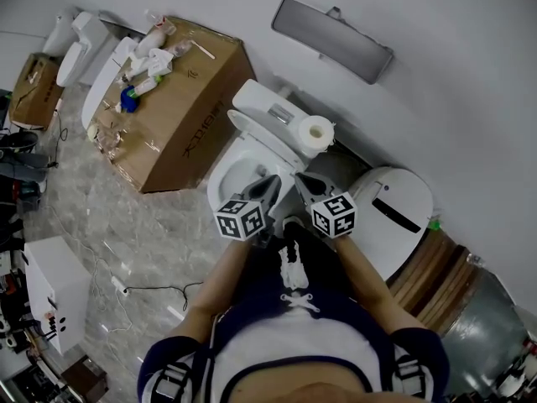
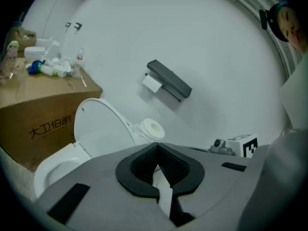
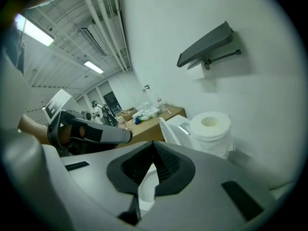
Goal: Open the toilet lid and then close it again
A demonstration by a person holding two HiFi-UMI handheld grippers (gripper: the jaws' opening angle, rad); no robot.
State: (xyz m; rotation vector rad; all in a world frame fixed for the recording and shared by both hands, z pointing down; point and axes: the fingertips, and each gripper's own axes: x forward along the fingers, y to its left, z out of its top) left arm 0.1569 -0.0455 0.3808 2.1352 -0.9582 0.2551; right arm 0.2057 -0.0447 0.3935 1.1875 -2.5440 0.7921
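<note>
The white toilet [image 1: 220, 183] stands by the wall with its lid [image 2: 103, 129] raised upright against the tank [image 1: 268, 112]; the bowl is uncovered. My left gripper [image 1: 270, 185] hovers over the bowl's front right, jaws shut with nothing between them, tips together in the left gripper view [image 2: 157, 146]. Right beside it, my right gripper [image 1: 302, 181] is also shut and empty, its tips meeting in the right gripper view [image 3: 153, 143]. There the lid's edge [image 3: 168, 129] shows just beyond the jaws. Neither gripper touches the toilet.
A toilet roll [image 1: 316, 131] sits on the tank. A big cardboard box [image 1: 180, 116] with bottles on top stands left of the toilet. A round white bin [image 1: 394, 204] is on its right. A grey paper holder [image 1: 331, 36] hangs on the wall above.
</note>
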